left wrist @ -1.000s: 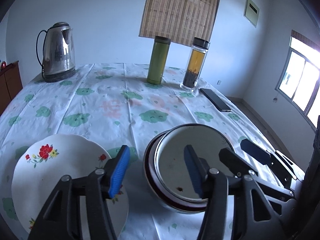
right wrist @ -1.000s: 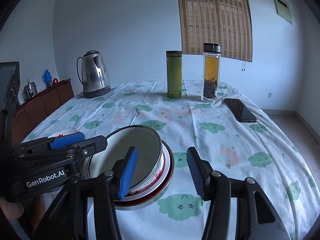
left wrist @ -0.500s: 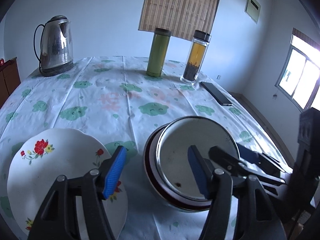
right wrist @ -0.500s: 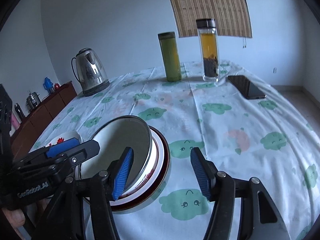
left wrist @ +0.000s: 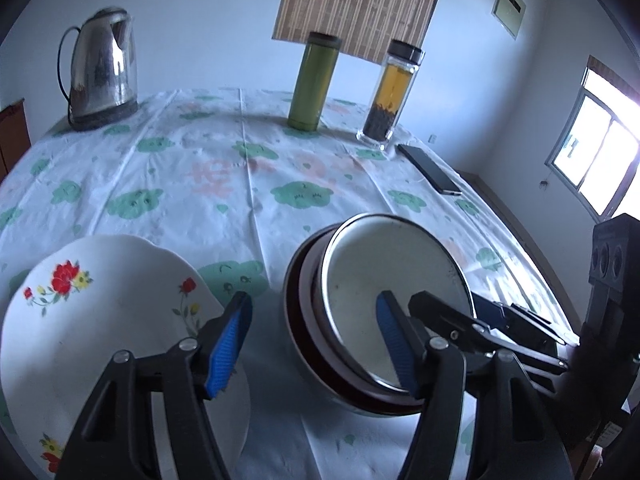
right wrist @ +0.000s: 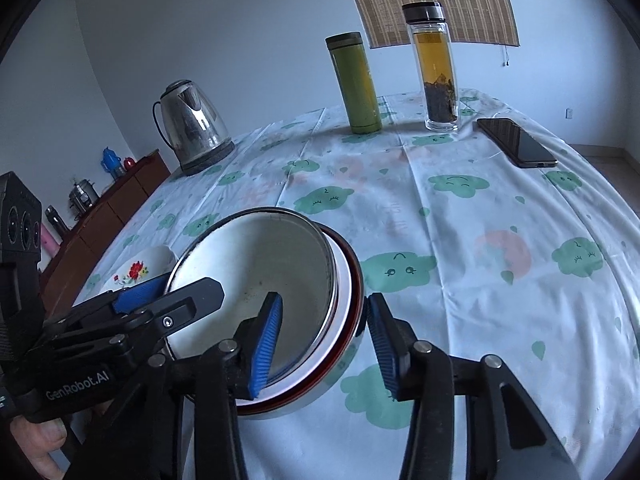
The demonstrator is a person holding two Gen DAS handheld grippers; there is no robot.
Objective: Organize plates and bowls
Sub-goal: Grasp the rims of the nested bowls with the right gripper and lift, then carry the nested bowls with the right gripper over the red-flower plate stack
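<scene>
This is a room in a home, used for eating. A table (right wrist: 500, 208) under a cloth printed with green clouds is the landmark. At its far edge stand a steel electric kettle (right wrist: 192, 128), a green flask (right wrist: 358, 84) and a glass tea bottle (right wrist: 436, 68), with a phone (right wrist: 516, 142) lying just right of the bottle. A flowered plate (left wrist: 80, 320) and stacked bowls (left wrist: 380, 312) sit at its near edge. Behind the table hangs a bamboo blind (left wrist: 360, 4); left of it stands a wooden sideboard (right wrist: 108, 216) with small household items, and right of it is a window (left wrist: 600, 152).
</scene>
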